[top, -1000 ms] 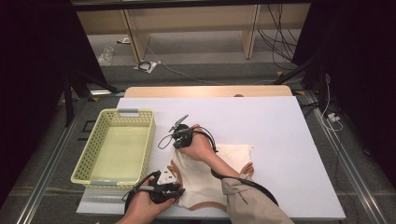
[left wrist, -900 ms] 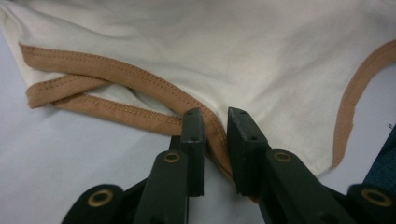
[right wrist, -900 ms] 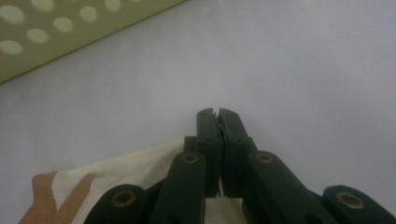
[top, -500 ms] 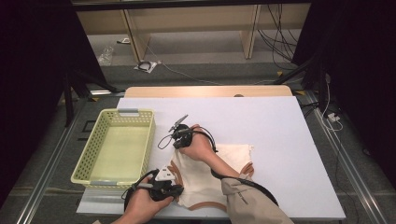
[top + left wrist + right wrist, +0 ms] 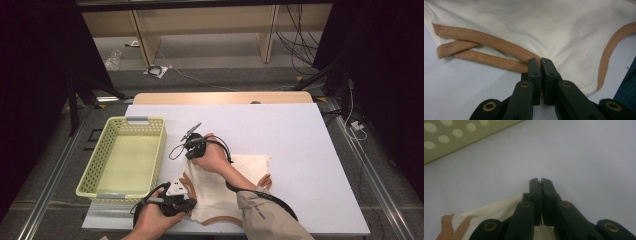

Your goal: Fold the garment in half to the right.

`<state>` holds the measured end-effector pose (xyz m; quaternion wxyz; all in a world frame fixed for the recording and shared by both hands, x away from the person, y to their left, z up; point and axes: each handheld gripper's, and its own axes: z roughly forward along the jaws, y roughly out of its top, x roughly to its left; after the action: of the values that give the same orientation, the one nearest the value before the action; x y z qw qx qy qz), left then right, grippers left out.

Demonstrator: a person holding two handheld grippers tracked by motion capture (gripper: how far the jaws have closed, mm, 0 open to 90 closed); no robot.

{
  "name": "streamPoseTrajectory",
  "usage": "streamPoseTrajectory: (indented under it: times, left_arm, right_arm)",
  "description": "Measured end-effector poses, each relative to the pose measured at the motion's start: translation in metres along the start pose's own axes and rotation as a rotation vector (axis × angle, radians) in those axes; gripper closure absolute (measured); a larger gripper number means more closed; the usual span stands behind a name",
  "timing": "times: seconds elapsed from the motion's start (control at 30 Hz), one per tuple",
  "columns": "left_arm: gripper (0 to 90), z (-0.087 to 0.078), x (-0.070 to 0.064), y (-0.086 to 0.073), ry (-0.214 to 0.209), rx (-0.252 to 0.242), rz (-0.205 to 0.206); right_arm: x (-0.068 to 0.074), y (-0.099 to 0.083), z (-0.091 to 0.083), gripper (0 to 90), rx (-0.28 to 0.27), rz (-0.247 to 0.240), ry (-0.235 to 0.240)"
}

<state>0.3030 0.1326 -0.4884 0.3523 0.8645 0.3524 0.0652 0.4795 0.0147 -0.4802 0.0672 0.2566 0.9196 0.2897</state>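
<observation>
White tabletop spreads under the work, with a wooden edge at its far side and cables on the grey floor beyond. Take the cream garment with its brown trim as the landmark: it lies flat on the table toward the person's side, and a yellow basket stands well apart to its left.

From the high view, the left gripper sits at the garment's near left corner and the right gripper at its far left corner, both hands wrapped around their handles, a beige sleeve crossing the cloth. How the jaws stand cannot be made out from up there.

Close up, the left gripper view settles it: the left gripper has its jaws pressed together on the garment's brown trim, where two bands of trim cross just to the left of the pinch. The right gripper view shows the right gripper with jaws closed, cream cloth drawn in between them lower down and the tips jutting past the garment's edge over bare table. It also catches the basket's perforated wall, beyond the garment's corner.
</observation>
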Motion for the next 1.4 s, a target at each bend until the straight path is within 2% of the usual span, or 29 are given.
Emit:
streamPoseTrajectory:
  times: [0.37, 0.7, 0.8, 0.87, 1.27, 1.4]
  left_arm:
    - [87.0, -0.004, 0.001, 0.001, -0.011, -0.033, -0.030]
    - [87.1, -0.010, 0.002, 0.002, -0.018, -0.050, -0.034]
    - [87.0, -0.011, 0.002, 0.001, -0.022, -0.054, -0.038]
    - [87.0, -0.011, 0.002, 0.002, -0.024, -0.053, -0.041]
    - [87.0, -0.019, 0.004, 0.002, -0.025, -0.082, -0.058]
    - [86.9, -0.022, 0.005, 0.002, -0.027, -0.087, -0.062]
  right_arm:
    - [0.000, 0.000, 0.000, 88.8, -0.001, 0.001, -0.003]
    - [0.001, 0.000, -0.001, 89.3, -0.006, -0.001, -0.009]
    - [0.001, -0.001, -0.001, 89.3, -0.018, -0.014, -0.013]
    - [0.001, -0.001, -0.002, 89.3, -0.029, 0.004, -0.007]
    - [0.003, 0.002, -0.009, 89.3, -0.089, -0.011, -0.016]
    - [0.004, 0.003, -0.012, 89.3, -0.106, -0.002, -0.017]
